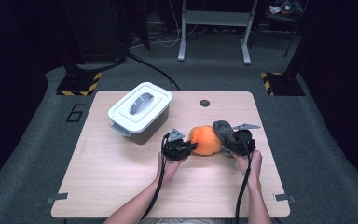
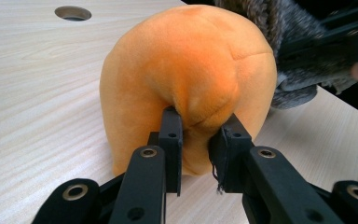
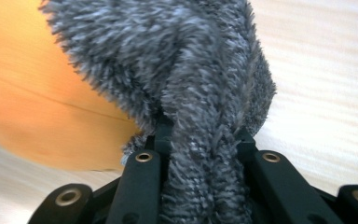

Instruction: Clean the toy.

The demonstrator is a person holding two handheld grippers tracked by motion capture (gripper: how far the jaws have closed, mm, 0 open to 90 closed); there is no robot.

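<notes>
A dim room is surrounding the scene, with grey carpet [image 1: 37, 154] running under and around a light wooden table [image 1: 112, 186]. Beyond the far edge, the legs of a pale metal frame [image 1: 214, 28] are standing on the floor, black cables [image 1: 154, 70] are trailing toward the table, and yellow-and-black striped plates [image 1: 79, 84] are sitting at the feet of two dark stands.

The table is lying mostly bare: its whole near-left part and the near strip by the person's forearms are offering free room, as is the far-right corner. A small round hole [image 1: 205, 103] is showing near the far edge.

A white lidded box [image 1: 140, 112] with a grey handle is resting on the far-left part of the table, near the left gripper but apart from it.

The orange plush ball [image 1: 206, 139] is sitting on the table right of centre, between the two grippers. A grey fuzzy cloth [image 1: 223, 129] is lying against its right side, well inside the table's right edge.

The left gripper [image 1: 186, 148] is pinching a fold of the orange plush, its jaws nearly together with the fabric bulging between the pads [image 2: 172, 140].

The right gripper [image 1: 230, 145] is clamping a bunched ridge of the grey cloth, its jaws likewise narrow with the pile filling the gap between them.
</notes>
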